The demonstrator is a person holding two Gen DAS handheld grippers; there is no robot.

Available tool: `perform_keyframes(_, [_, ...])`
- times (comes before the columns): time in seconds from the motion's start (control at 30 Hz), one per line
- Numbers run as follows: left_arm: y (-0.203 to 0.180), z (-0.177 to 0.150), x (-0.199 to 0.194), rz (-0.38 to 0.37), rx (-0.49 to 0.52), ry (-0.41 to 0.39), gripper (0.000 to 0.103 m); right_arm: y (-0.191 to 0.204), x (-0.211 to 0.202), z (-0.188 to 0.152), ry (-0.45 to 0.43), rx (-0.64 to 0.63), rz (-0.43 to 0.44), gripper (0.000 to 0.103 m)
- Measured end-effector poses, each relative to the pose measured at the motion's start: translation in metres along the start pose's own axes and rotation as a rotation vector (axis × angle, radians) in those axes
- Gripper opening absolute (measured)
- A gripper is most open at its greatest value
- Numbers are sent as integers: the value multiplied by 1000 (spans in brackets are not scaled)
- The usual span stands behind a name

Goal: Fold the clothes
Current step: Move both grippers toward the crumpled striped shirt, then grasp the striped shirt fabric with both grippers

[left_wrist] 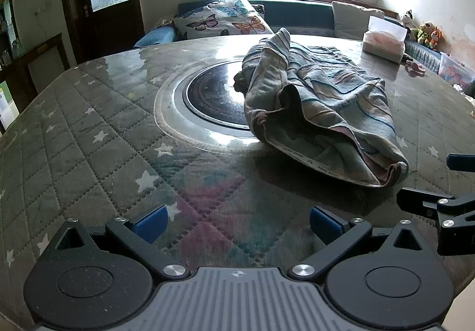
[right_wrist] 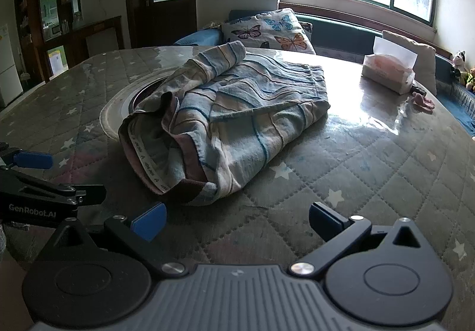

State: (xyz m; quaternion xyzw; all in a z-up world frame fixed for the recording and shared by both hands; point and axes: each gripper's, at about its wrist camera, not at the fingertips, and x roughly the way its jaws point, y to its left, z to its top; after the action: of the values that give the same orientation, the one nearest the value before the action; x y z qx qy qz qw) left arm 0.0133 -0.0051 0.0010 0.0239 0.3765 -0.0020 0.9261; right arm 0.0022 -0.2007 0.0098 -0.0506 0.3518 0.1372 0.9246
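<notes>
- Nearest the lens in each wrist view sat that gripper's own blue-padded fingers: the left gripper and the right gripper both had their jaws spread wide with nothing between them, low over the near edge of the table.
- Largest of all, the round table filled both views; its quilted star-print cover lay under a glossy clear sheet, probably to keep it wipeable, which would also let cloth slide easily.
- Next in size, the striped garment lay in a loose heap at about 12 o'clock from the right gripper and about 1 o'clock from the left, with its hem opening gaping toward the grippers; it partly covered the round inset plate at the table's centre.
- Judging by the rumpled layers and one flap thrown over the top, folding had not really begun; the garment would likely need spreading flat first.
- Both grippers sat side by side just short of the garment's near edge, apart from it, which looked like a ready stance for each to take a corner of the hem.
- Farther back, a butterfly-print cushion leaned on the window bench at about 12 o'clock.
- Smallest, a tissue box stood at about 2 o'clock from the right gripper, well apart from the garment and out of the working area.
</notes>
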Motion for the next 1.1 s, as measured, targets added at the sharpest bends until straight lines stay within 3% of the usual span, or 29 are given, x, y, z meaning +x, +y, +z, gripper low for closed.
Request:
perform_keyframes(0.47, [0, 18, 4, 2, 13, -16, 103, -6, 6, 16, -12, -7, 1, 103])
perform_keyframes(0.87, [6, 66, 13, 18, 57, -101, 102, -13, 23, 54, -31, -38, -7, 102])
perform_keyframes(1.1, [10, 103, 28, 23, 84, -153, 90, -21, 44, 87, -35, -30, 6, 95])
